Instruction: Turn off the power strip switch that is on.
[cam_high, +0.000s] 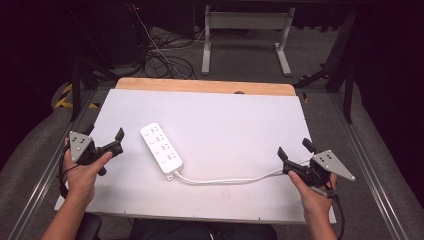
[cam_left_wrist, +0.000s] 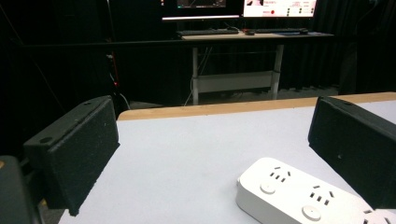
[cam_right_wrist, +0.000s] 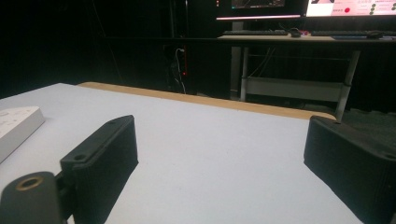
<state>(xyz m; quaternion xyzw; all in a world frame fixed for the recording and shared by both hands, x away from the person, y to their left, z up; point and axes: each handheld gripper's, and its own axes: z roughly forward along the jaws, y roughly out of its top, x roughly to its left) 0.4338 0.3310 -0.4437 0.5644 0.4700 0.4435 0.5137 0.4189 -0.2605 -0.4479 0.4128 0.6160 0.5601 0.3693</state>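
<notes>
White surface (cam_high: 225, 120) carries a rigid, smooth white plastic power strip (cam_high: 161, 147), light, best pinched across its narrow sides; left gripper (cam_high: 118, 140) and right gripper (cam_high: 295, 152) gape empty.

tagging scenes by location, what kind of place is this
Probably a lab or workshop: a white-topped wooden work table bearing a white power strip, lit computer monitors on a desk behind, loose black floor cables.
</notes>
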